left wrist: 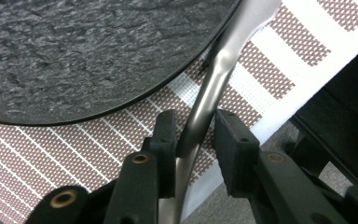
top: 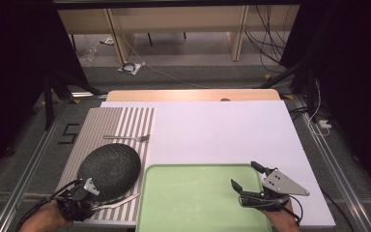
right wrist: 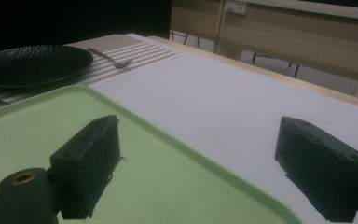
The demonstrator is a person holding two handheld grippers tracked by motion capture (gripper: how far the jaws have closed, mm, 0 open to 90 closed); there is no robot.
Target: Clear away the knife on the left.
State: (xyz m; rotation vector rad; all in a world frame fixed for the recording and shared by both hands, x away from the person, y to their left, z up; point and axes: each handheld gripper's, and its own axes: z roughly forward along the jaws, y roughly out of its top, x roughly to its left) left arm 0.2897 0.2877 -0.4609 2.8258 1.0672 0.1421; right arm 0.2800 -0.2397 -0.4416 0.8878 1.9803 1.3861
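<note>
You are closing your left gripper (left wrist: 191, 140) around the knife (left wrist: 205, 100) beside the black plate (top: 109, 169) — not yet clamped — while your right gripper (top: 247, 177) is waiting wide open over the empty green tray (top: 198, 203).

Polished metal on the knife (left wrist: 214, 79), smooth and gleaming. Rough, matt, stone-like black on the plate (left wrist: 84, 51). Woven cloth with brown and white stripes on the placemat (left wrist: 51, 154). Smooth, faintly glossy green plastic on the tray (right wrist: 42, 126). Matt white sheet (top: 222, 130) over pale wood of the table (top: 193, 94).
</note>
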